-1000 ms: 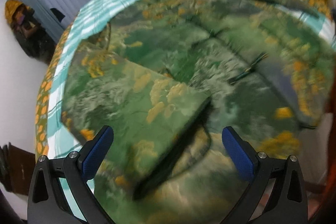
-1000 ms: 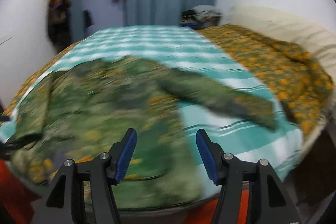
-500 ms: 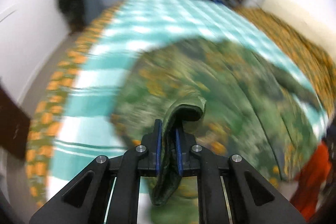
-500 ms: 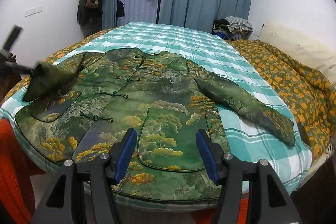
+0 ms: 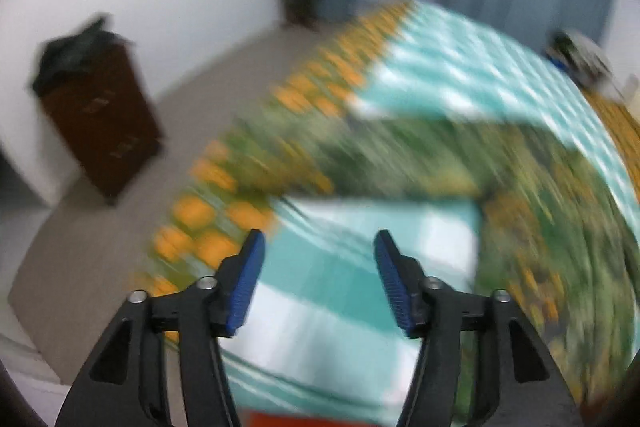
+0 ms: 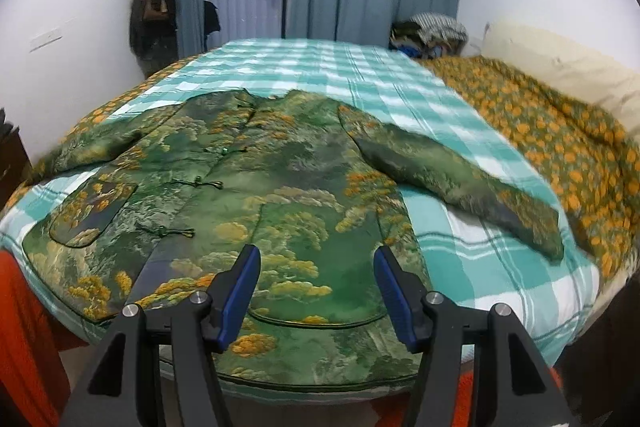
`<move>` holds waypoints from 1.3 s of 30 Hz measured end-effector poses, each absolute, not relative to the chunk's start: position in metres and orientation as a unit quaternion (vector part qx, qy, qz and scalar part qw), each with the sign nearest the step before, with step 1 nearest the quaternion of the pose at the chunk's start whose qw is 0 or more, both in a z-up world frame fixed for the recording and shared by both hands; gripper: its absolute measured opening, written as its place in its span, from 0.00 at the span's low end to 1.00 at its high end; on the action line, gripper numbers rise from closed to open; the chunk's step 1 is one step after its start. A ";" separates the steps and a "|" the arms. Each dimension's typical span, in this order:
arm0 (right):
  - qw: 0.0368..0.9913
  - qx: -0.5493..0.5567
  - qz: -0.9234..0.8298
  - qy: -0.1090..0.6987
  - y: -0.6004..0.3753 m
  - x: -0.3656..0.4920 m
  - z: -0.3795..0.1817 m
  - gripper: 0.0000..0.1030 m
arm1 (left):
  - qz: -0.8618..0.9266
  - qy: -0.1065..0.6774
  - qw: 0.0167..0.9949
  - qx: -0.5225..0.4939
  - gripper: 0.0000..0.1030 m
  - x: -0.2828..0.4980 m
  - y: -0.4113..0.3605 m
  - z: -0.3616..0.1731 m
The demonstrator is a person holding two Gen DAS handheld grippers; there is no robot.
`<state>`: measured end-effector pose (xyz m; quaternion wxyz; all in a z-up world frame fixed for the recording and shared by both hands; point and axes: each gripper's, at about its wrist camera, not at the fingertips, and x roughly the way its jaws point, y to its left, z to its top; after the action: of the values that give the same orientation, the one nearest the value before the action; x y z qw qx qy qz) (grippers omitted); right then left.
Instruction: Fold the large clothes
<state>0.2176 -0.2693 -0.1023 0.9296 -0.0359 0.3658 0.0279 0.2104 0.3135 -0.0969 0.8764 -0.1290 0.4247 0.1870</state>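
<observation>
green brocade landscape-print jacket (image 6: 256,195) spread flat at the near edge of the teal-checked bed (image 6: 304,67); left gripper (image 5: 318,279) and right gripper (image 6: 316,287) jaws released, empty.

1 green jacket (image 6: 256,195), 2 sleeves, 3 knot fasteners, 1 checked bedsheet (image 6: 320,67)

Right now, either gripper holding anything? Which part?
Nothing held. Left gripper is open over the checked sheet; right gripper is open above the green jacket.
</observation>
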 end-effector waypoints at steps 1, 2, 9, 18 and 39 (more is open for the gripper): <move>0.924 -0.021 0.025 0.381 -0.280 0.223 -0.104 0.58 | 0.159 0.441 0.873 -0.132 0.69 0.212 0.301 -0.106; 0.918 -0.010 0.023 0.397 -0.290 0.228 -0.106 0.58 | 0.112 0.468 0.865 -0.139 0.71 0.216 0.279 -0.122; 0.845 0.004 0.003 0.535 -0.352 0.262 -0.146 0.59 | -0.003 0.563 0.820 -0.100 0.73 0.236 0.191 -0.179; 0.812 0.000 -0.013 0.584 -0.369 0.273 -0.182 0.59 | -0.019 0.579 0.807 -0.114 0.54 0.235 0.170 -0.193; 0.842 -0.015 0.003 0.539 -0.350 0.275 -0.154 0.36 | 0.018 0.534 0.845 -0.036 0.63 0.202 0.163 -0.145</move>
<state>0.2747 -0.3505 -0.1544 0.8424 -0.0149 0.5386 0.0033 0.2016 0.1632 -0.1447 0.8446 -0.0357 0.5338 0.0182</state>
